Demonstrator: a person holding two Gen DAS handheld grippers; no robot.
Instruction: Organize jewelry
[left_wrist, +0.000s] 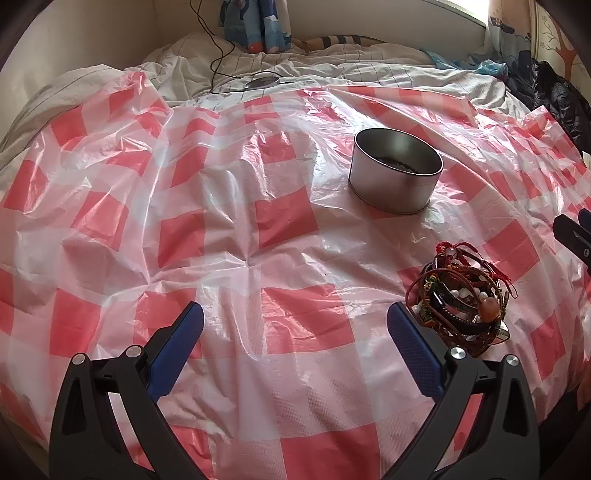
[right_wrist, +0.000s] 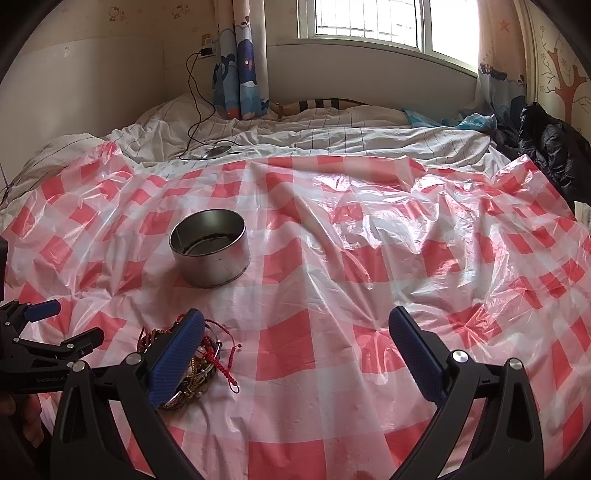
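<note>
While nothing was yet held: both tools hung over the bed, early in the task by my reading.
Left gripper (left_wrist: 295, 325): jaws spread, empty, pile just beside its right finger.
Right gripper (right_wrist: 295, 332): jaws spread, empty; left finger (right_wrist: 177, 354) stood in front of the pile.
Pile (left_wrist: 460, 295): tangled bracelets, cords, beads, lying on the sheet near both tools.
Next move, judged: close on one strand, lift clear without dragging the tangle.
Tin (left_wrist: 395, 170): open, upright, beyond the pile; something dark inside, unclear.
Sheet (left_wrist: 221, 206): crinkled red-check plastic over bedding, likely slippery.
Room: curtain (right_wrist: 240, 70), window (right_wrist: 369, 18).
</note>
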